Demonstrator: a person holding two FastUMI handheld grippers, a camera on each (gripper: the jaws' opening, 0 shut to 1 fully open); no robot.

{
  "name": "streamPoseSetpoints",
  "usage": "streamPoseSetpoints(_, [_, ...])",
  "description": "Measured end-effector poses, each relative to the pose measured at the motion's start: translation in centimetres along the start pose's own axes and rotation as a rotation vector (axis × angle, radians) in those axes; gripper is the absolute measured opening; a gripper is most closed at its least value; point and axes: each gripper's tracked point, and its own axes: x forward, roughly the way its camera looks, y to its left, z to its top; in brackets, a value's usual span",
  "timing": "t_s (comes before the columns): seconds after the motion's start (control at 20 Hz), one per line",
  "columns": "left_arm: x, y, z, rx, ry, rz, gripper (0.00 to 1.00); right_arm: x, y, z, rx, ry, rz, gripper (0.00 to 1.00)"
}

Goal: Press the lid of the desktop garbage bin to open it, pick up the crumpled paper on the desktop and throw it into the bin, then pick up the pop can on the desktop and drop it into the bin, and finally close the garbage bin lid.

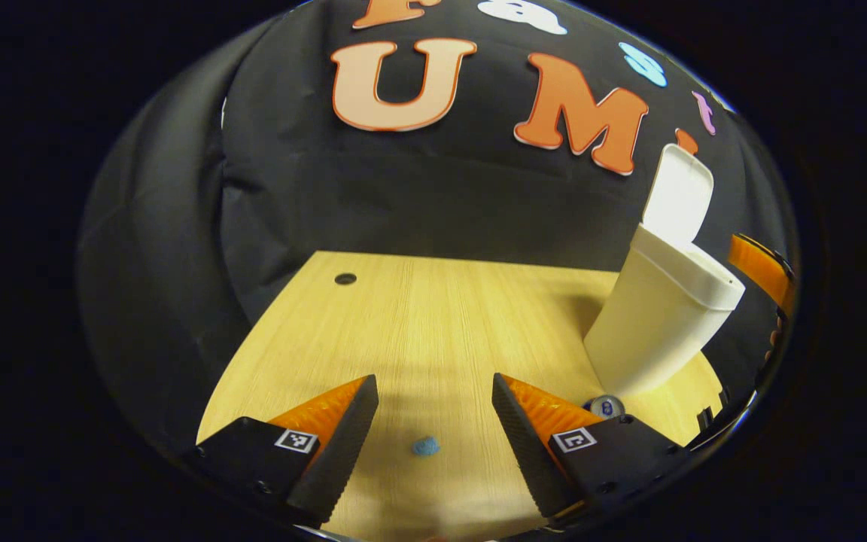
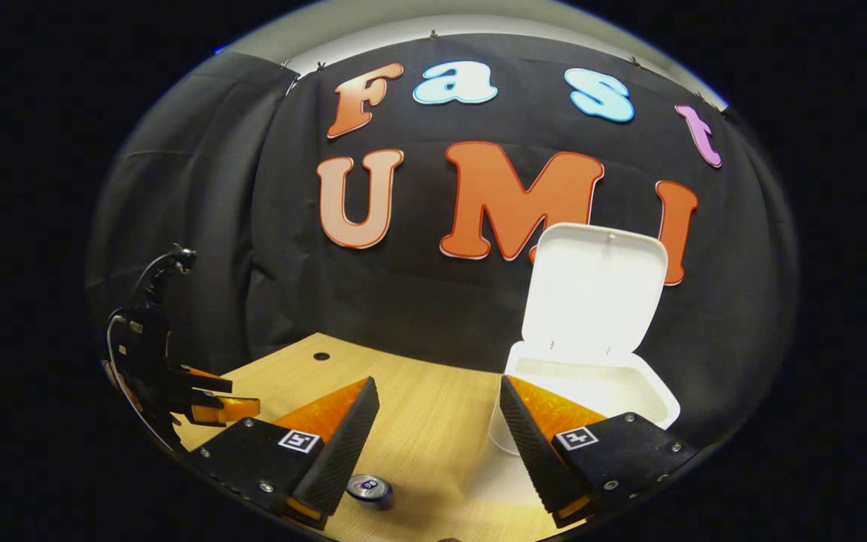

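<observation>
The bin (image 2: pixel 584 399) lid (image 2: pixel 591 290) stands up; blue paper ball (image 1: pixel 425 446) and pop can (image 2: pixel 369 488) (upright) wait on the desk (image 1: pixel 433 316). Both the left gripper (image 1: pixel 433 421) and the right gripper (image 2: pixel 437 429) are wide, holding nothing. Paper goes next, I think.

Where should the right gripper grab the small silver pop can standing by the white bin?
Probably the round side wall of the silver pop can, coming straight down from above. It stands upright on the wooden desktop with its top facing up, beside the open white plastic bin. The right gripper is open above it, and needs to shift toward the can to straddle it.
</observation>
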Motion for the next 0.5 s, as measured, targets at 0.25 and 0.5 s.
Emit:
streamPoseSetpoints(0.25, [2.0, -0.7, -2.6, -0.015, 0.131, -0.016, 0.96, 0.0, 2.3, -4.7, -0.021, 0.11, 0.075, 0.99])
streamPoseSetpoints(0.5, [3.6, -0.1, -6.6, -0.002, 0.249, -0.027, 0.97, 0.4, 4.3, -9.0, -0.032, 0.206, 0.148, 0.99])
